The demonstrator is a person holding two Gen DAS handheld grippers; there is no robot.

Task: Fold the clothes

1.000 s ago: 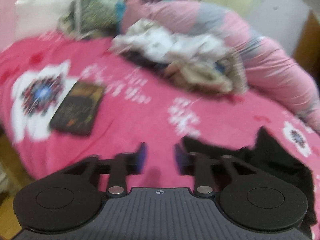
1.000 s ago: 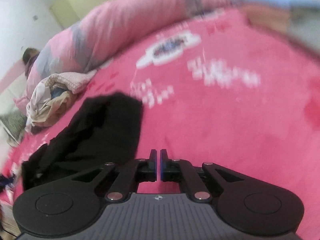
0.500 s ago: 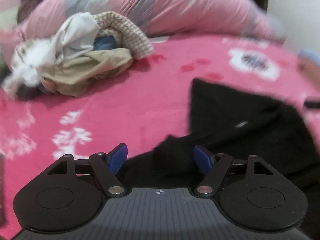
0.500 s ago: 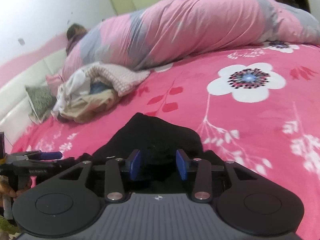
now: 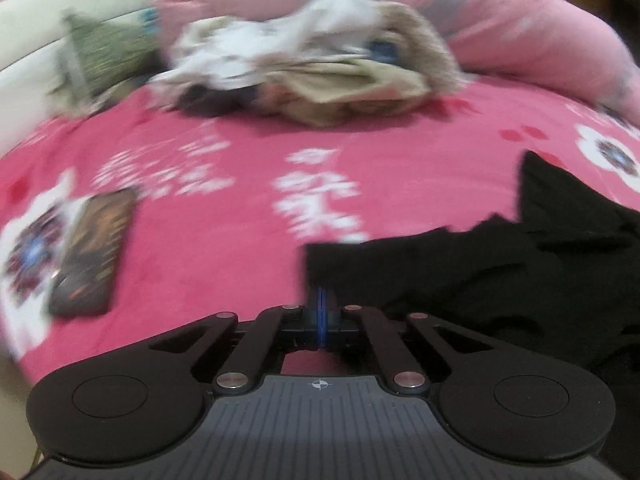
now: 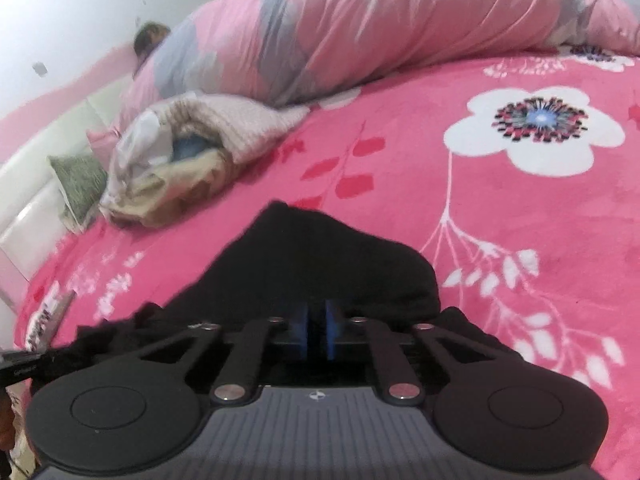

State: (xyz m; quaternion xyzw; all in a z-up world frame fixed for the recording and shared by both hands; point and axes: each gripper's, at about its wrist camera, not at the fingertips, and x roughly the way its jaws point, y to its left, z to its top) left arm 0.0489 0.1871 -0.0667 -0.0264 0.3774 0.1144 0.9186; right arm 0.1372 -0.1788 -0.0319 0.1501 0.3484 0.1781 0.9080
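Since 0.5 s ago both sets of jaws had come together: the left from wide apart, the right from a moderate gap.

Left wrist view: the left hand-held gripper point(image 5: 320, 304) was pinched on a corner of the black garment point(image 5: 500, 276), pads almost meeting. That garment spread toward 3 o'clock across the pink bed point(image 5: 224, 248). A phone point(image 5: 90, 254) lay at 9 o'clock, well apart, and a heap of clothes point(image 5: 316, 68) sat at 12 o'clock.

Right wrist view: the right hand-held gripper point(image 6: 316, 332) was narrowed on a dark fold of the black garment point(image 6: 320, 256), a thin gap showing between its pads. The cloth bunched ahead toward 12 o'clock, its far edge peaked. The rolled duvet point(image 6: 380, 28) lined the bed from 11 to 2 o'clock.

Judged from this, the step was gripping 2 points of 1 edge. Next would call for holding that edge taut. Open bed lay at 1 to 3 o'clock.
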